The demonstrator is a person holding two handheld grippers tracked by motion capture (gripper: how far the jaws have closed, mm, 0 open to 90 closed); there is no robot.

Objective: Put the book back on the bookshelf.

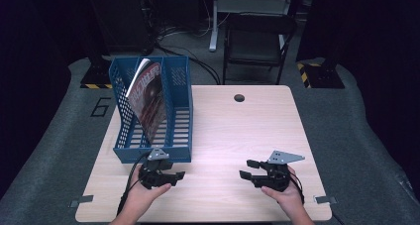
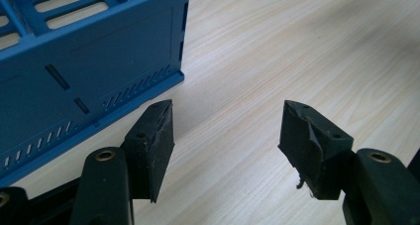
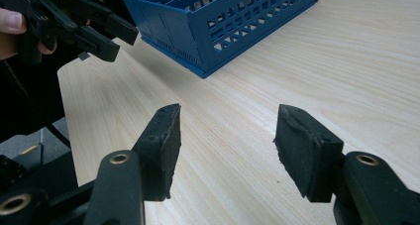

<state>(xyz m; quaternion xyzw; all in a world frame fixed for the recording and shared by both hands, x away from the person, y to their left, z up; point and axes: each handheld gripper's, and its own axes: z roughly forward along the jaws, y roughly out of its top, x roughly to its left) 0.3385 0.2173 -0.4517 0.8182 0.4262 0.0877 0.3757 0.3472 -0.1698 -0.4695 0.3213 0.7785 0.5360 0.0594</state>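
A: Where does the magazine point(image 1: 147, 102) lie relative to the jaws?

B: It leans in the blue file rack point(image 1: 174, 117) at far left of the tabletop point(image 1: 237, 136), long axis running near to far. The left gripper point(image 1: 171, 178), jaws spread and empty, sits just beside the rack's near wall; the right gripper point(image 1: 246, 169), also spread and empty, is well apart.

A: What is hidden?

B: The magazine's lower edge, behind the rack's walls.

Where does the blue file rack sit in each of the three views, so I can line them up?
High view: blue file rack at the table's left, a magazine leaning inside.
Left gripper view: its front wall fills the upper left, close to the jaws.
Right gripper view: top centre, beyond the left gripper.
Shared landmark: the rack's low front corner on the wooden table.
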